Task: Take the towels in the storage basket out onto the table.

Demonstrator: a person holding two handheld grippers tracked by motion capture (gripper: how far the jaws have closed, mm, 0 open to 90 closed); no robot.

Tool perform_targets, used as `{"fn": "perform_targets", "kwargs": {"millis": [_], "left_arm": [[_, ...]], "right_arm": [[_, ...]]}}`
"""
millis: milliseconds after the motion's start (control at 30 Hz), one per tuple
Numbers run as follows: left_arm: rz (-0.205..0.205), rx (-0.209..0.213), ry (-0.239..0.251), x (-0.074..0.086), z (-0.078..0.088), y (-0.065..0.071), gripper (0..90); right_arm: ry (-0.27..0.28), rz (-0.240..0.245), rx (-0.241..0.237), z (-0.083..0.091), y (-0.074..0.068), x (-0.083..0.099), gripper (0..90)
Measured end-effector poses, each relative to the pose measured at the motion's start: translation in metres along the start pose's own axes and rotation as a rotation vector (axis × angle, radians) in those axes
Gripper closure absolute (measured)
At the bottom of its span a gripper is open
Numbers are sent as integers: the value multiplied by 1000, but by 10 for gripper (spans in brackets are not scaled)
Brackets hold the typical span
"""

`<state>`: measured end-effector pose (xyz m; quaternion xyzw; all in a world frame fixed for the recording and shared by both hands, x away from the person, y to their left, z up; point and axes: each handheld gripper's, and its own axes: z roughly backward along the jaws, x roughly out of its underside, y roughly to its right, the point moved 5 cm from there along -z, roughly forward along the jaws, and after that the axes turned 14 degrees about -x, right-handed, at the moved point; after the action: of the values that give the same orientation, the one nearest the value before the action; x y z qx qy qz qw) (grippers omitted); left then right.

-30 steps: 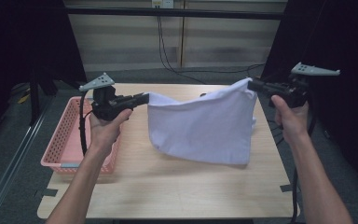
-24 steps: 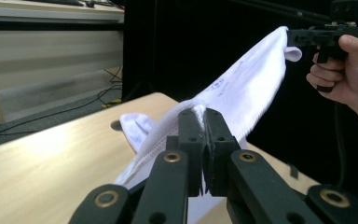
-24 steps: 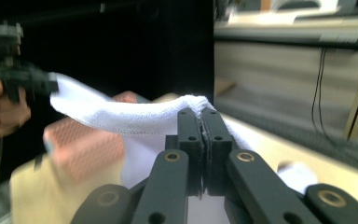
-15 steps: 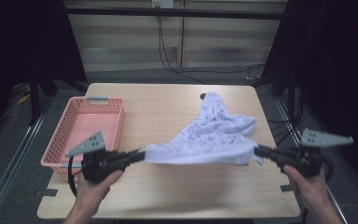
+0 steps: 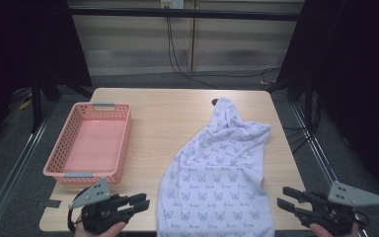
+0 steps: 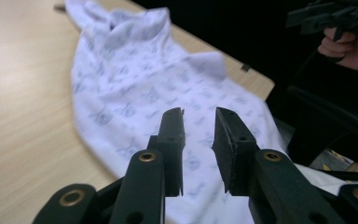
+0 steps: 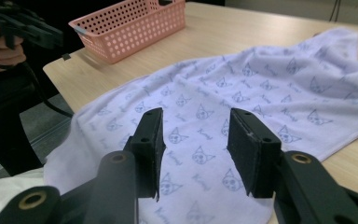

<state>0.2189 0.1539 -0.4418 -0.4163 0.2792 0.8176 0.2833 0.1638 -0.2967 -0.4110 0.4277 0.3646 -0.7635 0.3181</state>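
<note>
Lying spread across the wooden tabletop (image 5: 177, 113), a white towel (image 5: 217, 182) printed with small blue cat faces runs from a bunched corner near the far edge at about 12 o'clock down to the near edge at 6 o'clock, where its hem hangs over the side. The left gripper (image 5: 140, 202) sits at roughly 7 o'clock, low at the near edge and just beside the towel's left border; its fingers (image 6: 172, 135) have just been opening and now stand a narrow gap apart, with nothing pinched between them and the cloth lying beyond and beneath their tips in the left gripper view. The right gripper (image 5: 288, 197) waits at about 5 o'clock, just off the towel's right border; its fingers (image 7: 249, 149) have likewise just been opening and stand wider apart, gripping nothing, hovering above the patterned cloth in the right gripper view. Both grippers point inward toward the towel from opposite sides, each carrying a grey three-cornered plate on top. A pink perforated basket (image 5: 123, 138) rests on the tabletop at about 9 o'clock, well apart from the towel, its long side running front to back. Cables (image 5: 177, 54) trail across the floor beyond the far edge
</note>
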Motion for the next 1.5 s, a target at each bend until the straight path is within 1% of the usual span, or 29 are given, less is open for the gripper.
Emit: {"fn": "perform_targets", "kwargs": {"millis": [33, 67, 133, 200, 233, 267, 300, 367, 400, 433, 500, 567, 600, 633, 667, 700, 733, 767, 867, 1033, 1067, 1133, 1167, 1233, 1267, 1333, 1400, 1467, 1500], "left_arm": [[7, 1, -26, 1, -11, -6, 711], [-9, -9, -43, 2, -23, -13, 699], [18, -6, -83, 1, -46, -25, 682], [0, -25, -104, -1, -68, -32, 681], [6, -2, -122, -2, -79, -33, 691], [-16, 5, -146, -2, -89, -33, 702], [-51, -13, -161, -3, -99, -33, 722], [-90, 1, -182, -4, -116, -32, 752], [-77, 21, -193, -5, -124, -33, 785], [-78, 15, -200, -5, -132, -35, 802], [-100, -5, -225, -1, -144, -39, 762], [-102, -13, -248, 6, -150, -41, 710], [-124, -22, -268, 10, -151, -40, 686], [-142, -36, -256, 13, -149, -38, 676], [-141, -32, -264, 15, -147, -35, 700], [-167, -32, -277, 17, -143, -33, 770], [-206, -44, -273, 20, -140, -29, 859], [-214, -42, -280, 23, -136, -27, 896], [-210, -30, -310, 29, -124, -21, 900], [-218, 79, -370, 51, -91, 0, 900], [-225, 79, -370, 54, -86, 2, 900], [-182, 136, -318, 52, -73, 9, 900], [-160, 135, -277, 47, -70, 8, 895], [-111, 108, -221, 36, -73, -3, 818], [-96, 83, -201, 30, -77, -9, 804], [-74, 68, -175, 17, -89, -19, 784], [-67, 63, -171, 6, -105, -24, 751], [-80, 32, -158, -3, -123, -29, 725], [-72, 35, -178, -5, -132, -31, 708]], "right_arm": [[-11, -5, 8, -6, 9, 2, 552], [-33, -3, 25, -13, 19, 4, 551], [-48, -34, 17, -27, 37, 6, 551], [-73, -33, 12, -42, 54, 5, 553], [-85, -29, 9, -49, 62, 4, 554], [-101, -36, 13, -56, 71, 4, 555], [-117, -44, 9, -63, 79, 4, 557], [-140, -55, 11, -78, 96, 5, 556], [-153, -64, 5, -86, 104, 7, 551], [-171, -70, 15, -93, 111, 10, 539], [-195, -86, -9, -105, 120, 17, 523], [-234, -81, -4, -113, 121, 27, 526], [-263, -82, -4, -115, 119, 32, 551], [-289, -82, -2, -117, 118, 38, 582], [-312, -84, -6, -117, 116, 42, 661], [-319, -81, -15, -116, 114, 45, 764], [-315, -86, -10, -113, 112, 45, 813], [-299, -89, -20, -109, 109, 44, 846], [-269, -95, -50, -95, 95, 44, 854], [-290, -103, -71, -75, 64, 60, 855], [-298, -102, -81, -70, 57, 63, 853], [-291, -88, -75, -65, 49, 62, 806], [-277, -90, -86, -63, 47, 60, 738], [-251, -87, -73, -62, 48, 57, 658], [-241, -93, -68, -63, 52, 55, 623], [-222, -111, -57, -65, 60, 52, 586], [-211, -107, -52, -67, 65, 47, 584], [-190, -102, -49, -71, 71, 41, 593], [-186, -106, -41, -73, 75, 39, 593]]}}
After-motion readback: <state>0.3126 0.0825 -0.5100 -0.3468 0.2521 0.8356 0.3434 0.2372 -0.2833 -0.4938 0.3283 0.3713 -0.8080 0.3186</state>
